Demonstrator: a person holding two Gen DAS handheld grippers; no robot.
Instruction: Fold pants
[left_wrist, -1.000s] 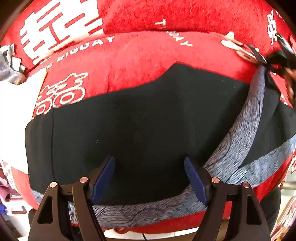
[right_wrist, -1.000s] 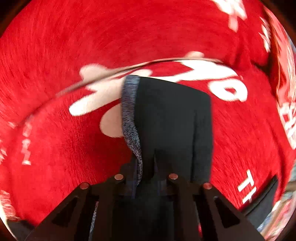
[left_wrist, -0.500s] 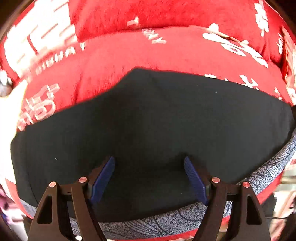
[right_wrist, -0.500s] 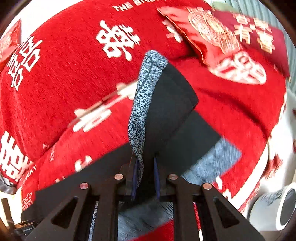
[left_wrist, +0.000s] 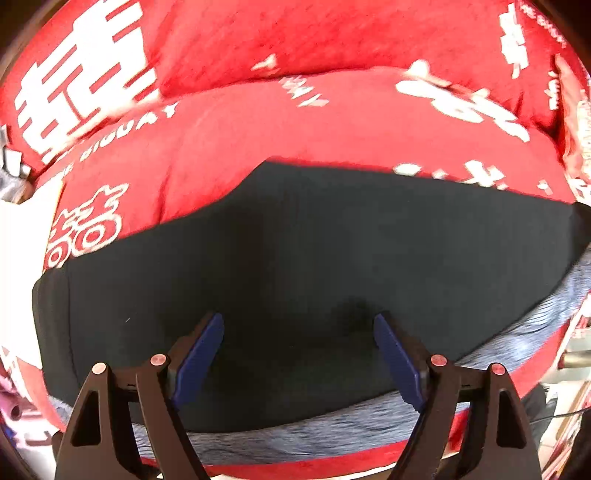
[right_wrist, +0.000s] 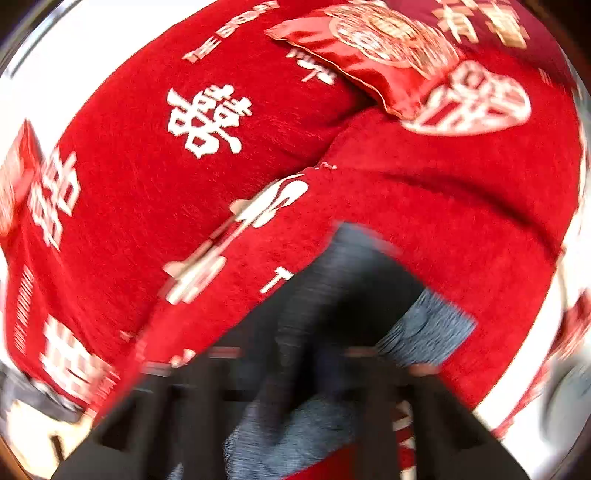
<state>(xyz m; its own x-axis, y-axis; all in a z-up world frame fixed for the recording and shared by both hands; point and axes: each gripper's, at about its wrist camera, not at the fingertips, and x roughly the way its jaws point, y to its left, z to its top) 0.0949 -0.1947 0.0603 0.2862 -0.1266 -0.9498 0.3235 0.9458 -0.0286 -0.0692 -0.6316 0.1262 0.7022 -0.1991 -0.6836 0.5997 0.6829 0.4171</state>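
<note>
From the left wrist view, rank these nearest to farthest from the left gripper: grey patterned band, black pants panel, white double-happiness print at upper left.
1. black pants panel, under the open left gripper
2. grey patterned band, along the near edge
3. white double-happiness print, upper left

The first two are close.

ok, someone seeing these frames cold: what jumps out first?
The bright red sofa cover with big white characters fills both views, with a red embroidered cushion at the top of the right wrist view. Across the seat lie the black pants with a grey patterned side band along their near edge. The left gripper hangs open just over the dark cloth, its blue pads apart.
</note>
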